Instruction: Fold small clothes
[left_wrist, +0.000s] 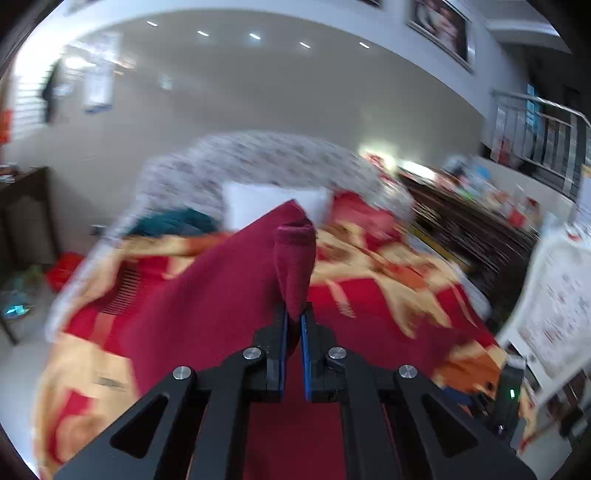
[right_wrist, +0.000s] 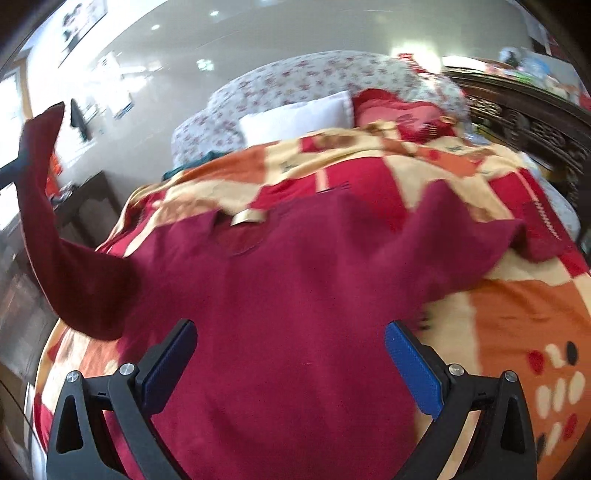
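Observation:
A dark red long-sleeved top (right_wrist: 295, 295) lies spread on a red, orange and cream blanket (right_wrist: 517, 314) on a bed. In the left wrist view my left gripper (left_wrist: 294, 317) is shut on the cuff end of one sleeve (left_wrist: 295, 258), which stands up above the blue pads. The right wrist view shows that same sleeve (right_wrist: 40, 192) lifted high at the far left, its end out of frame. My right gripper (right_wrist: 290, 332) hangs open over the top's body, blue pads wide apart with nothing between them. The other sleeve (right_wrist: 461, 236) lies flat at the right.
A white pillow (right_wrist: 295, 118) and a floral headboard (right_wrist: 314, 77) stand at the bed's far end, with a red cushion (right_wrist: 399, 114) beside them. A dark carved cabinet (right_wrist: 524, 122) runs along the right. A dark side table (right_wrist: 85, 199) stands left of the bed.

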